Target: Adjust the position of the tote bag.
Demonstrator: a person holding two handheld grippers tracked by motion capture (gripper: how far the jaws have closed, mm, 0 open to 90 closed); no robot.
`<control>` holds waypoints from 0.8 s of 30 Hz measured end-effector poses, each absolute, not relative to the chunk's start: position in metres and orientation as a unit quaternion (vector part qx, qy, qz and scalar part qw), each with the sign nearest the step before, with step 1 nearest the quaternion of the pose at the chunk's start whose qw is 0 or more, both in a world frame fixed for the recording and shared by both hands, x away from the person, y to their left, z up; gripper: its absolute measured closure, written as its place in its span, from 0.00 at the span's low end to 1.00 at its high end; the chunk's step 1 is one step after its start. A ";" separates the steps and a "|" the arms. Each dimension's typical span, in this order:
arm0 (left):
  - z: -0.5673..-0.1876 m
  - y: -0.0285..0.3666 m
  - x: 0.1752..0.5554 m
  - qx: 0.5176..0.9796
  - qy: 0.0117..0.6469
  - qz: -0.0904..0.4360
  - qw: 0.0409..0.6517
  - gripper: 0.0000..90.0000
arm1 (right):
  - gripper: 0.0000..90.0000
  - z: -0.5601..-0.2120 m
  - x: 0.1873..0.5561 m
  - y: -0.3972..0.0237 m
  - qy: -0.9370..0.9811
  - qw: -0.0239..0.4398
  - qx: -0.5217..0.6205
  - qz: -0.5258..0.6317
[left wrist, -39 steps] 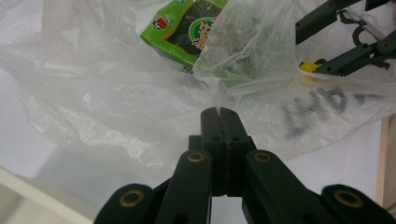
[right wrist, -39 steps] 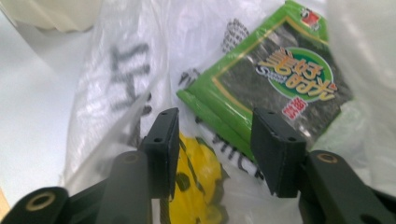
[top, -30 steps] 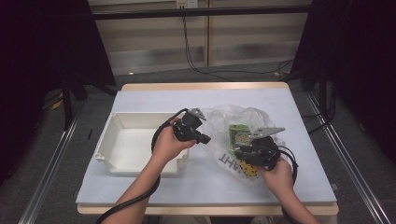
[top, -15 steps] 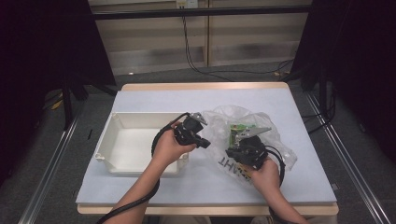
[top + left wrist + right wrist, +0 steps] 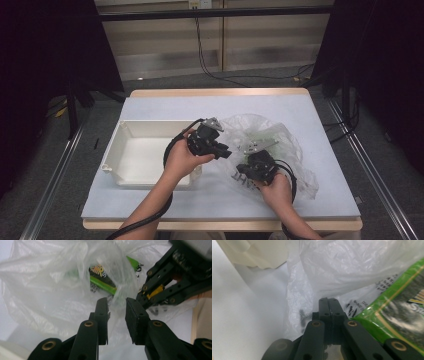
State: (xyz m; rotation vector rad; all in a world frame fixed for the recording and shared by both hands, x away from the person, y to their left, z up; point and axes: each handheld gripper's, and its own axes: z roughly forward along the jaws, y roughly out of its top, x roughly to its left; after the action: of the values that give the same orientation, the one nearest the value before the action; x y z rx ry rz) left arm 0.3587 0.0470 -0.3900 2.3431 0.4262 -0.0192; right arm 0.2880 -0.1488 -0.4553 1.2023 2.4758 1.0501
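A clear plastic bag (image 5: pixel 270 150) is spread on the right half of the pale worktop (image 5: pixel 150 200), with a green packet (image 5: pixel 402 302) seen through the film inside it. In the high view the bag is found just right of a white tray (image 5: pixel 125 145), whose near right corner lies close to the bag's edge.

The left tool (image 5: pixel 117 305) is held over the gap between tray and bag and is pointed toward the bag. Its jaws have just been opening and now stand apart with a narrow gap; crumpled film lies just beyond the tips, and no pad is seen pressing on it. In the left gripper view the green packet is seen behind the film, and the other tool is seen at the upper right with a yellow part between its black links.

The right tool (image 5: pixel 328 301) is brought low onto the near edge of the bag. Its jaws have just been closing and are now pressed together, with a thin fold of the bag's film pinched between the pads. The green packet lies just beside these jaws, to their right in the right gripper view, still inside the bag.
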 end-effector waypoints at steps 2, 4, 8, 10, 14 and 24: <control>-0.391 0.040 0.356 0.910 0.167 -0.008 0.379 0.79 | 1.00 -0.457 0.287 -0.147 0.841 0.097 0.399 0.353; -0.396 0.031 0.354 0.918 0.161 -0.005 0.362 0.78 | 1.00 -0.458 0.286 -0.145 0.843 0.094 0.395 0.354; -0.409 0.022 0.355 0.927 0.164 -0.010 0.336 0.84 | 1.00 -0.460 0.284 -0.142 0.847 0.092 0.388 0.351; -0.413 0.021 0.357 0.933 0.158 -0.014 0.324 0.93 | 1.00 -0.460 0.282 -0.143 0.847 0.092 0.386 0.353; -0.417 0.020 0.354 0.944 0.159 0.005 0.291 0.99 | 0.87 -0.457 0.280 -0.148 0.844 0.093 0.389 0.356; -0.421 0.038 0.360 0.944 0.169 -0.001 0.283 1.00 | 0.87 -0.423 0.276 -0.199 0.820 0.128 0.418 0.368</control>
State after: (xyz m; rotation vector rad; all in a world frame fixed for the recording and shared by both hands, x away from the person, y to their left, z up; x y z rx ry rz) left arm 0.3601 0.0380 -0.4209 2.5269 0.4530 -0.0035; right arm 0.2765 -0.1993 -0.4227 1.2164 2.3868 1.0719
